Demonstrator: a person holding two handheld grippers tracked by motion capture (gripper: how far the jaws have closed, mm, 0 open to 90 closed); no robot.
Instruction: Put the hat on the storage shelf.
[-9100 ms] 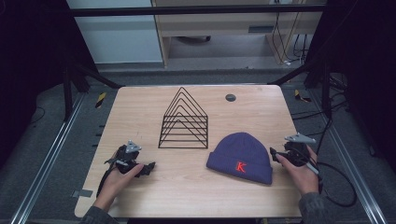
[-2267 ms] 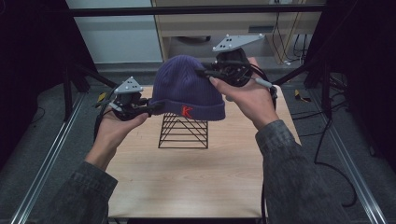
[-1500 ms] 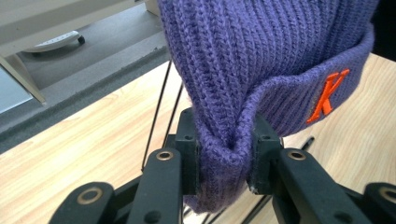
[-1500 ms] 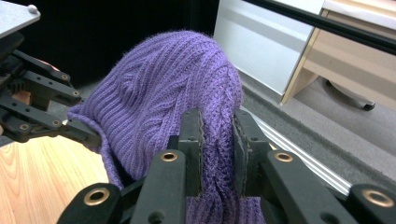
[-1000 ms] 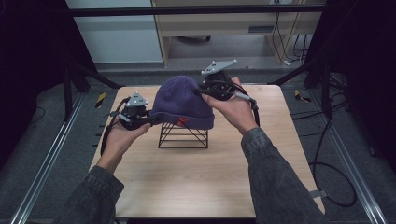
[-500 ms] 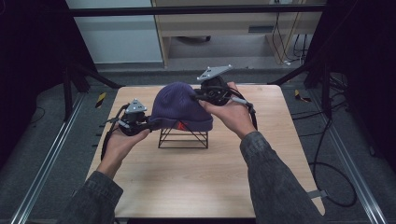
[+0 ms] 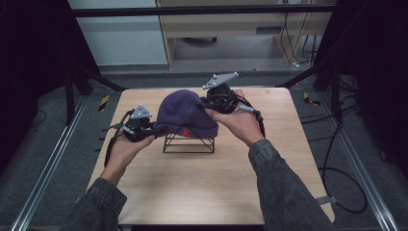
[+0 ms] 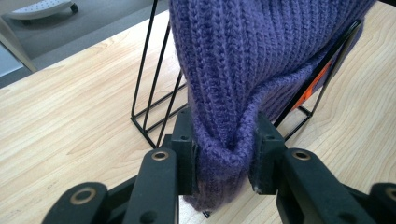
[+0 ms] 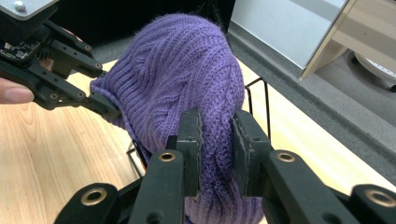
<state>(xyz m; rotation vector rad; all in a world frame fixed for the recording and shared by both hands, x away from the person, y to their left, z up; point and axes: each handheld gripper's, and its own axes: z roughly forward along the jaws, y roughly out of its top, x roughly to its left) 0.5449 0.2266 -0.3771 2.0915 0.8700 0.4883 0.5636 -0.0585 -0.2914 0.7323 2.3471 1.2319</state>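
Observation:
A purple knitted beanie (image 7: 185, 115) with a small red patch is draped over the top of a black wire rack (image 7: 188, 143) at the middle of the wooden table (image 7: 207, 178). My left gripper (image 7: 153, 128) is shut on the beanie's folded brim (image 8: 224, 149) at its left side. At the beanie's right side, my right gripper (image 7: 204, 105) is shut on a fold of the knit (image 9: 215, 135). The rack's wires (image 8: 154, 88) show beneath the beanie in the left gripper view. In the right gripper view the left gripper (image 9: 112, 110) holds the far edge of the beanie.
Both forearms in dark sleeves reach in from the table's near edge. Cables trail from each gripper, one looping off the right side (image 7: 332, 183). Metal frame rails (image 7: 43, 168) flank the table, and a cabinet (image 7: 231, 29) stands beyond the far edge.
Over the last seconds both grippers lifted the beanie from the table, carried it above the rack and lowered it. In the last half second it sank a little further onto the wires.

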